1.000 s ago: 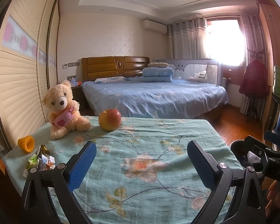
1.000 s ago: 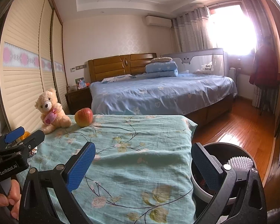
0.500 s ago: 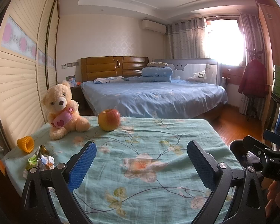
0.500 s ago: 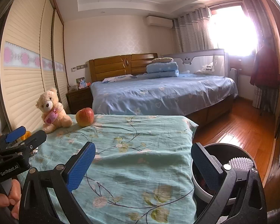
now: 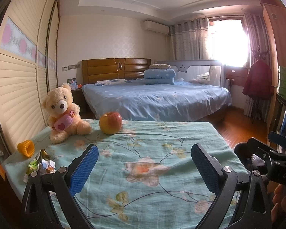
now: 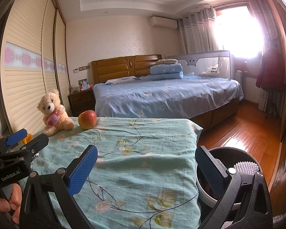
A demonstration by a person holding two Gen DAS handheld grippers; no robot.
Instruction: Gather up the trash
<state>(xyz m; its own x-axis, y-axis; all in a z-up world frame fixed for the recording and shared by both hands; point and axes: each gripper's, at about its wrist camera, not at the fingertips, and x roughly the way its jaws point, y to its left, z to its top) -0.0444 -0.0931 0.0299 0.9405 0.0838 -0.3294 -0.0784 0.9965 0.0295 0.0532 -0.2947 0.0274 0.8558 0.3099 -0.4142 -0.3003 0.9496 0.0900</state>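
Hovering above the floral-clothed tabletop (image 5: 146, 148), the left tool (image 5: 144, 168) has its blue pads spread wide with nothing between them. The right tool (image 6: 145, 168) is likewise spread apart and empty, over the tabletop's right edge. A heap of crumpled wrappers (image 5: 41, 167) lies at the tabletop's near left corner, just left of the left tool, with an orange ribbed cup (image 5: 26, 148) on its side close behind it. Farther back sit a teddy bear (image 5: 63, 112) and, just to its right, an apple (image 5: 110, 122). A round trash bin (image 6: 231, 175) with a white rim stands on the wooden floor beside the tabletop's right edge, partly behind the right tool's pad.
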